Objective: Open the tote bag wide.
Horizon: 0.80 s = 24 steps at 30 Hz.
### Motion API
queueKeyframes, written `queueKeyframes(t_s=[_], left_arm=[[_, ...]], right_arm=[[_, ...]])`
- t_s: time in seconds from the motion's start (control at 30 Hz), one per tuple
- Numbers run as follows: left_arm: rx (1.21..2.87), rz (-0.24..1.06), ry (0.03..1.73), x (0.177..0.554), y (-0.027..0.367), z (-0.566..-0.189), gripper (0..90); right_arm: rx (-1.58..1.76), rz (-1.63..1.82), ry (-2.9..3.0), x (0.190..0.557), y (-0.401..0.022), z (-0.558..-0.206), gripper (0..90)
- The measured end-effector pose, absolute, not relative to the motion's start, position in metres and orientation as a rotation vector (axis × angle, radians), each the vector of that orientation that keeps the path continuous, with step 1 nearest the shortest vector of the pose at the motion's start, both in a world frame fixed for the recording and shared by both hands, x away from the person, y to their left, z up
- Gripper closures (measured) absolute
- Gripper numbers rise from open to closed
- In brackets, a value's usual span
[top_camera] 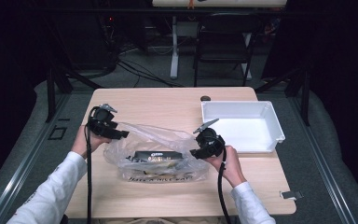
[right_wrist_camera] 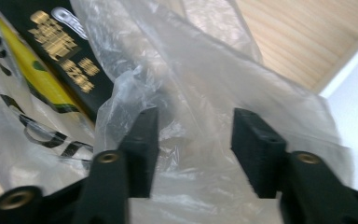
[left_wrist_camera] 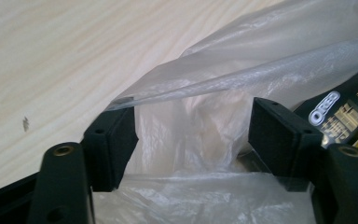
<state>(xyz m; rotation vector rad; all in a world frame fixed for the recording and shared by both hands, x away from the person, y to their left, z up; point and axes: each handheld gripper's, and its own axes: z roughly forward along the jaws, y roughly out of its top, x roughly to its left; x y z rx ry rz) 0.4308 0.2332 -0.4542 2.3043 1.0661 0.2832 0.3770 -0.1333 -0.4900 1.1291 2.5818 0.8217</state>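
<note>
Two grippers, left gripper and right gripper, released, flank plastic bag; film between jaws.

I'm at a lab-style recording bay, not a home: a bare wooden table stands on grey carpet, walled in by black curtains on dark metal frames. Cables snake across the floor behind, beside a folding chair and a white desk leg.
</note>
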Motion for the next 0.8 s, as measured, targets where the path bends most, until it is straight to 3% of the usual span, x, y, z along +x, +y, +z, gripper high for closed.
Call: queueKeyframes(t_s=[0.37, 0.57, 0.7, 0.8], left_arm=[[2.320, 0.197, 0.959, 0.427, 0.223, -0.444, 15.5], [2.321, 0.208, 0.932, 0.419, 0.219, -0.430, 15.3], [2.344, 0.220, 0.942, 0.406, 0.226, -0.428, 16.6], [2.345, 0.206, 0.939, 0.396, 0.234, -0.431, 17.2]], right_arm=[[1.064, 0.867, 2.609, 0.372, -0.124, -0.479, 42.4], [1.060, 0.865, 2.607, 0.370, -0.120, -0.479, 40.1], [1.074, 0.848, 2.598, 0.370, -0.124, -0.480, 44.2], [1.071, 0.872, 2.608, 0.370, -0.129, -0.483, 39.5]])
